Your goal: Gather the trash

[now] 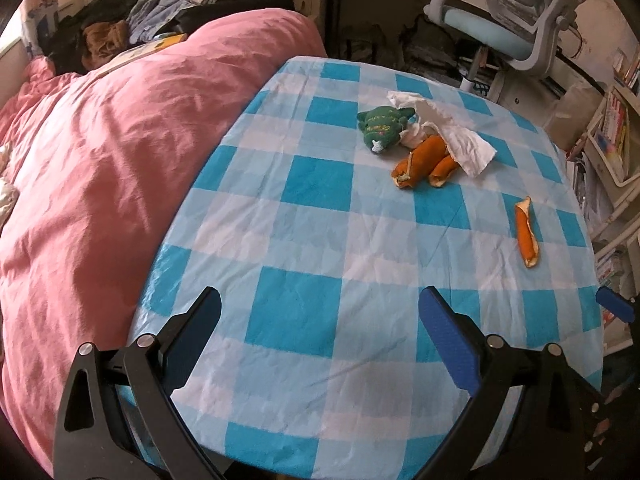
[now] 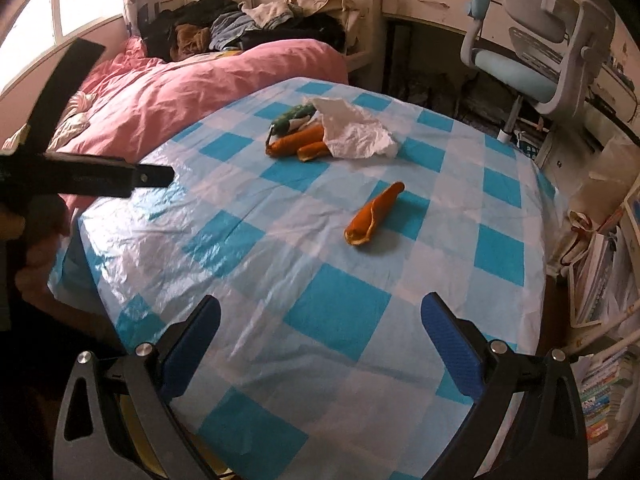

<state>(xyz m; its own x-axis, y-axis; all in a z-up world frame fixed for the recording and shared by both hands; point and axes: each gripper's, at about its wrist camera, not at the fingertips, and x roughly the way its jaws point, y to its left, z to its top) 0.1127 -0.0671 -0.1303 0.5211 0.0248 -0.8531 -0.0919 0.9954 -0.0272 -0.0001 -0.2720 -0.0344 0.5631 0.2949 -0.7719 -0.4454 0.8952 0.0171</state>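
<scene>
Checked blue tablecloth [image 1: 312, 184] lies bare under both wide-apart, empty grippers, left [image 1: 320, 312] and right [image 2: 320, 320], while a lone orange peel [image 2: 372, 216] lies mid-table and farther peels [image 1: 424, 160] sit half hidden under crumpled tissue [image 1: 444, 128] beside a green toy [image 1: 380, 126].

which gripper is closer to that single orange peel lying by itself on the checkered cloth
Right. The lone orange peel lies just ahead of the open right gripper. The open left gripper sits farther back, with the peel well off to its right.

Green plush toy [image 2: 290, 117] half hidden under crumpled tissue [image 2: 352, 132]
</scene>
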